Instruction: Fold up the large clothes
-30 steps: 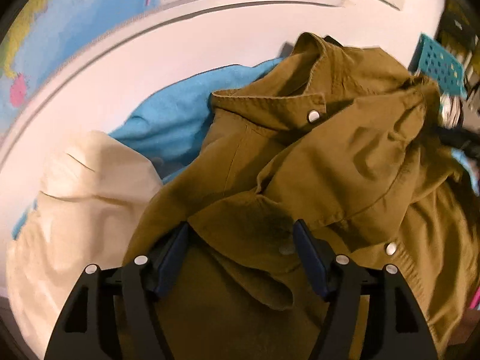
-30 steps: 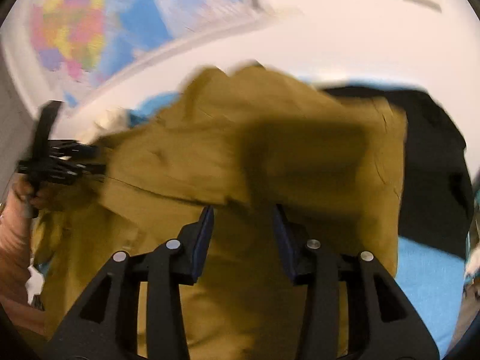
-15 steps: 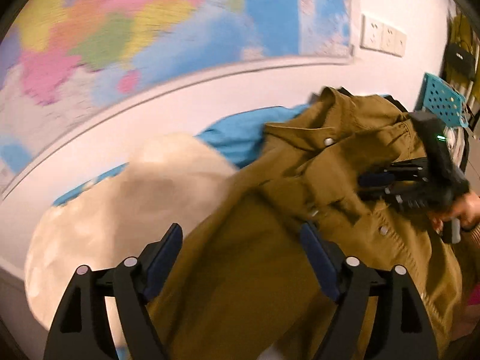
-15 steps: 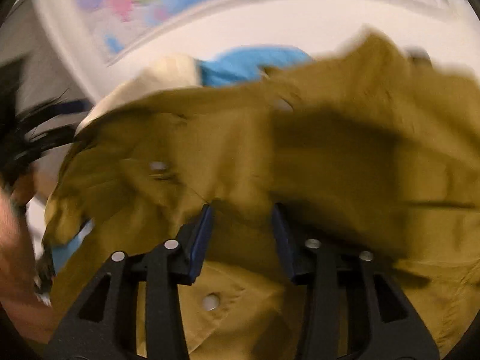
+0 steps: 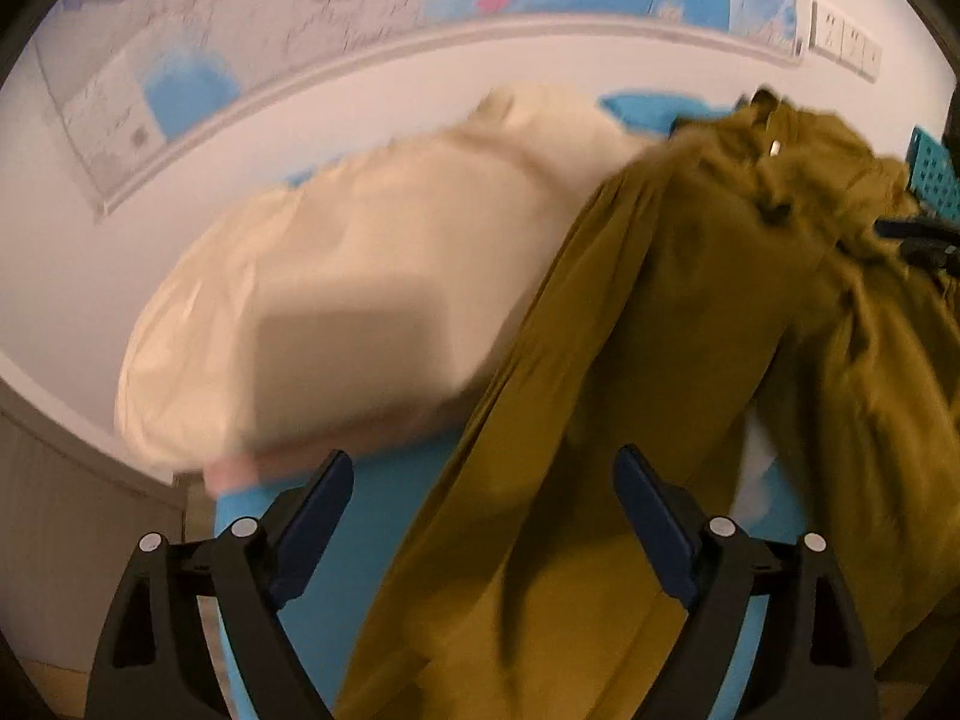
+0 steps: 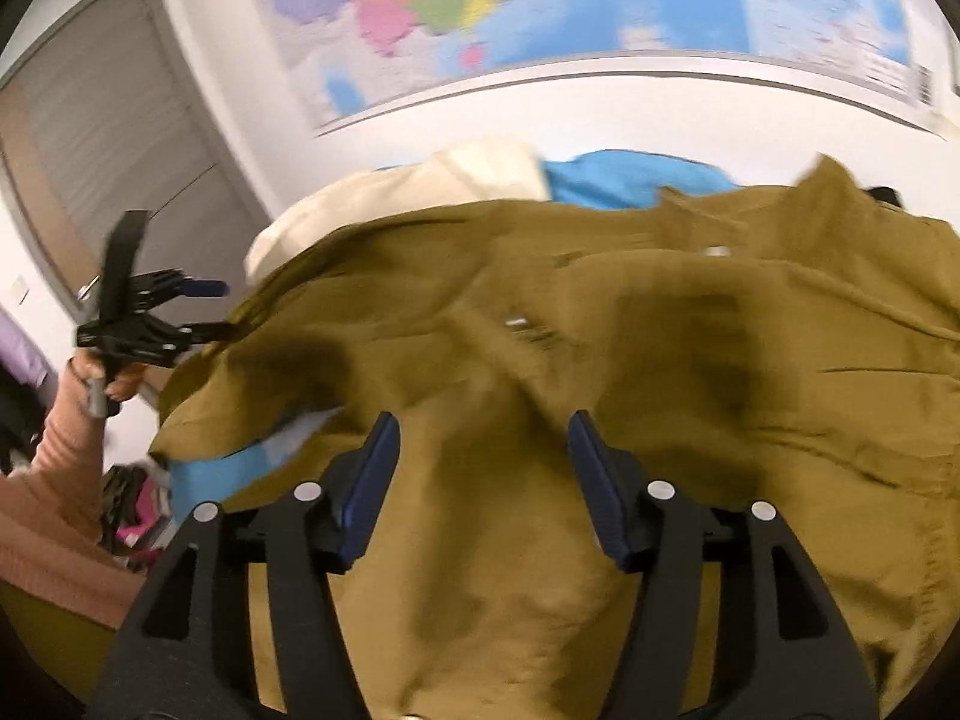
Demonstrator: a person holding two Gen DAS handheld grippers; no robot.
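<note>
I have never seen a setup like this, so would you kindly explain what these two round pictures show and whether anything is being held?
A person holds a two-fingered claw in each hand; a wide-angle camera on each looks along its fingers. One picture comes from the left claw, the other from the right claw, which also shows the left one held at the far left. An olive jacket lies over a cream garment and blue cloth, below a wall map. Both claws have just been opening; nothing is gripped.
</note>
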